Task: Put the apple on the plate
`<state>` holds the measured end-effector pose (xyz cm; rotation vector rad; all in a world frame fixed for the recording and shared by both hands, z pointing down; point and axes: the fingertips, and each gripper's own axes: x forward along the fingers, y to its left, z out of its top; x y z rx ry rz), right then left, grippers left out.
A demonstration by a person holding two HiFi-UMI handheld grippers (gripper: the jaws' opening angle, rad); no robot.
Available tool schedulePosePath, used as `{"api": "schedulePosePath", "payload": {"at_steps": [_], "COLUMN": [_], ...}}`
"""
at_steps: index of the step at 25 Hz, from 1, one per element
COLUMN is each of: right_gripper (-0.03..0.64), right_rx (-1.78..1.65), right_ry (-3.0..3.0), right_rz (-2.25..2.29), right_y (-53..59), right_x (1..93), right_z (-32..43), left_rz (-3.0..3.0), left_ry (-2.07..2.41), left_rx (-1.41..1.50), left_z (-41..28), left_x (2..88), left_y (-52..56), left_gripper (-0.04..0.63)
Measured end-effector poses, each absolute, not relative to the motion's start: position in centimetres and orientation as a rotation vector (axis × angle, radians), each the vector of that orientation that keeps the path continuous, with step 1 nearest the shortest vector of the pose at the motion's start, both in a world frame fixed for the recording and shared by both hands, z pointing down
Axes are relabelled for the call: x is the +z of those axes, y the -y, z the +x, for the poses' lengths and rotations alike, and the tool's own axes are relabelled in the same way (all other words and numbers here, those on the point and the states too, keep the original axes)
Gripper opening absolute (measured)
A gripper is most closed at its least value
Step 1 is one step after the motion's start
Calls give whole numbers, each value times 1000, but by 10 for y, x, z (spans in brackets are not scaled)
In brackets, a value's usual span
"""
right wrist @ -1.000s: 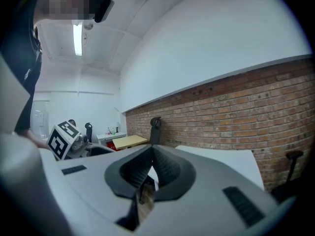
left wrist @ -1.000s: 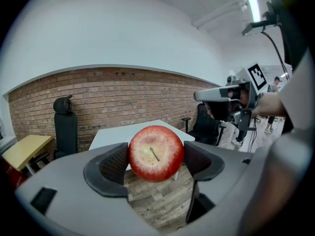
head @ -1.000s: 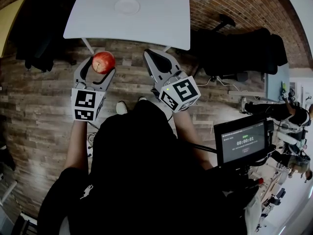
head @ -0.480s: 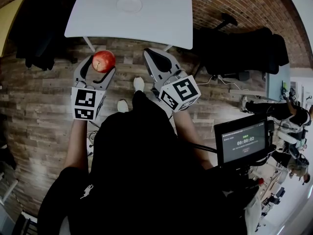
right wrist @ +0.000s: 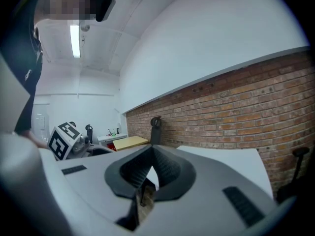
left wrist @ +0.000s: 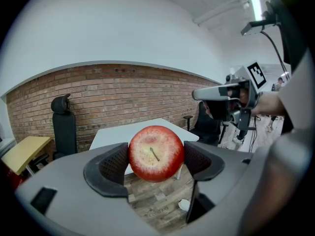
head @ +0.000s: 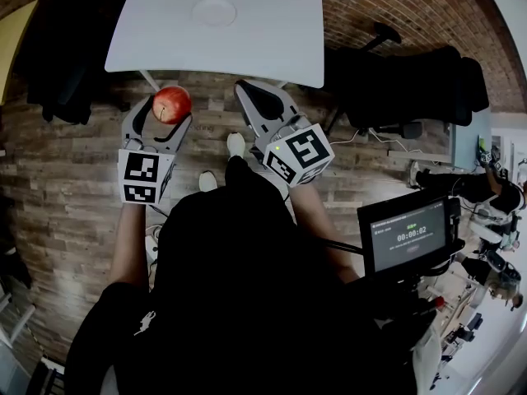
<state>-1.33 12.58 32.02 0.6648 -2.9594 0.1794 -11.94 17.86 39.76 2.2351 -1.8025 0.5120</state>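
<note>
A red apple (head: 172, 104) with a yellowish patch and a stem sits between the pads of my left gripper (head: 171, 105), which is shut on it; in the left gripper view the apple (left wrist: 156, 153) fills the gap of that gripper (left wrist: 156, 157). My right gripper (head: 258, 99) hangs beside it over the wooden floor, jaws closed tip to tip with nothing in them, seen again in the right gripper view (right wrist: 149, 171). A white plate (head: 214, 11) lies near the middle of the white table (head: 272, 31), ahead of both grippers.
A brick wall runs behind the table. A black office chair (head: 412, 89) stands to the right and dark objects (head: 62, 72) to the left. A screen with a timer (head: 409, 237) sits at lower right. A yellow desk (left wrist: 22, 151) shows at far left.
Both grippers have edged slightly forward toward the table, the apple still held. A white shoe has come into view below the grippers.
</note>
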Motion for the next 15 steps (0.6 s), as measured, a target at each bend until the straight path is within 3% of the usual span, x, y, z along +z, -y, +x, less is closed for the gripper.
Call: {"api": "schedulePosePath", "payload": {"at_steps": [15], "right_gripper": [5], "right_rx": [196], "right_ry": [2967], "right_rz": [640], "right_y": [-95], "right_x": [322], "right_z": [-21], "left_rz": [2231], "left_ry": [1799], "left_rx": [544], "left_z": [-123], "left_x": [400], "left_y": [-150], "left_gripper": [359]}}
